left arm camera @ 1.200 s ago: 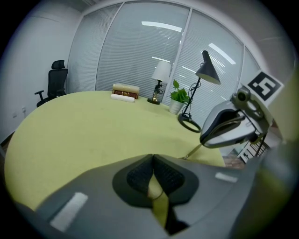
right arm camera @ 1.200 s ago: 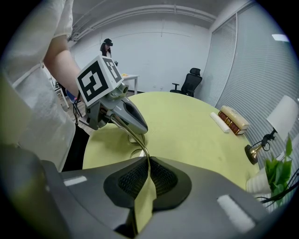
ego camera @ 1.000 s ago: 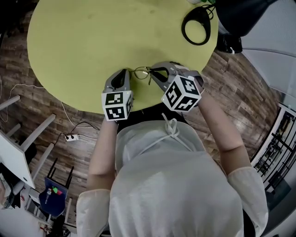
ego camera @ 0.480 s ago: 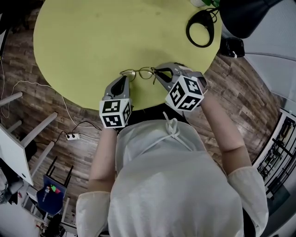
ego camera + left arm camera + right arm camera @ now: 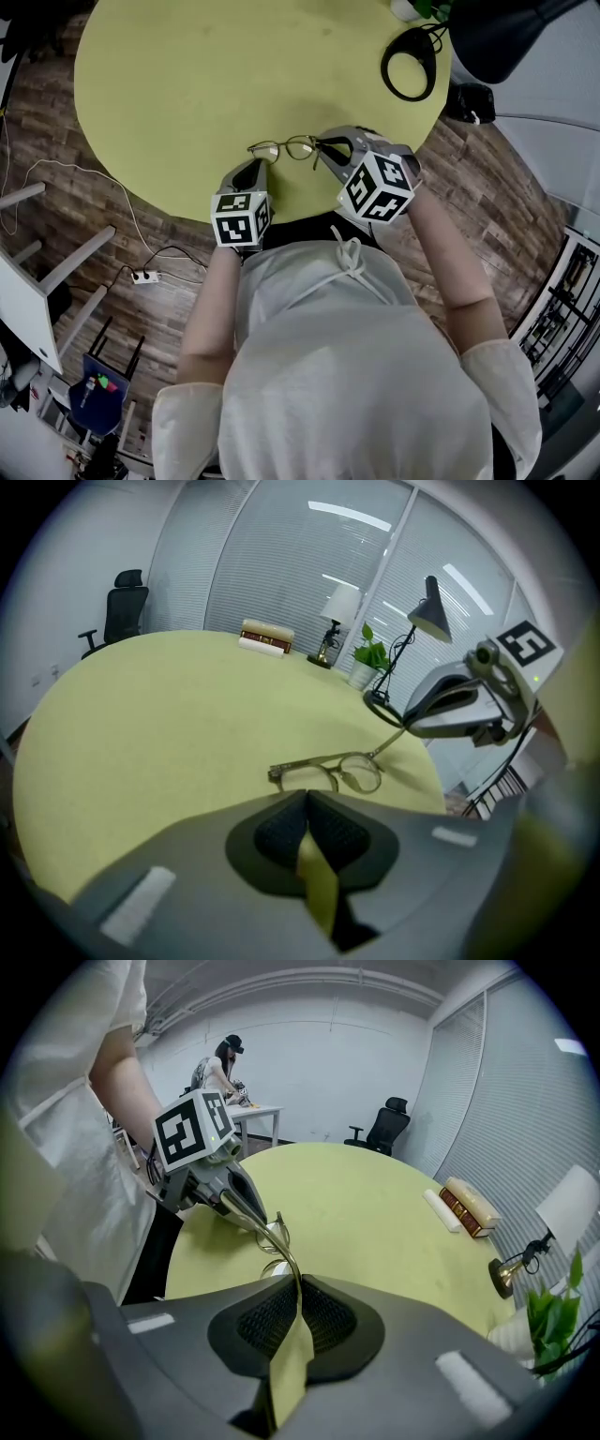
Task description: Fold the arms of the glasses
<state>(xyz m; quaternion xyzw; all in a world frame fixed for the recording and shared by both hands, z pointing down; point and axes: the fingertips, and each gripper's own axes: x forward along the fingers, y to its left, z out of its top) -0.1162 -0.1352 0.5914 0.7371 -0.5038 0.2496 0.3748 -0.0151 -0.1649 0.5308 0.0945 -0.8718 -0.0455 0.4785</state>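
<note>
Thin-framed round glasses [image 5: 286,148] lie near the front edge of the yellow-green round table [image 5: 206,75]. My right gripper [image 5: 323,143] is shut on their right arm; in the right gripper view the arm [image 5: 281,1246] runs in between the pads [image 5: 272,1321]. The left gripper [image 5: 253,167] sits just short of the frame's left end, shut with nothing between its pads. From the left gripper view the glasses [image 5: 328,771] lie just beyond my closed tips [image 5: 306,797], and the right gripper [image 5: 459,700] holds the arm up at the right. The left arm of the glasses is not clearly visible.
A black lamp with a ring base [image 5: 408,56] stands at the table's far right, near a plant [image 5: 373,653], a small shaded lamp [image 5: 337,607] and stacked books [image 5: 265,637]. An office chair [image 5: 117,602] stands beyond the table. A power strip [image 5: 142,277] lies on the wood floor.
The left gripper has drawn back from the left end of the glasses toward the person, uncovering the whole frame. The right gripper keeps its hold and has not moved.
</note>
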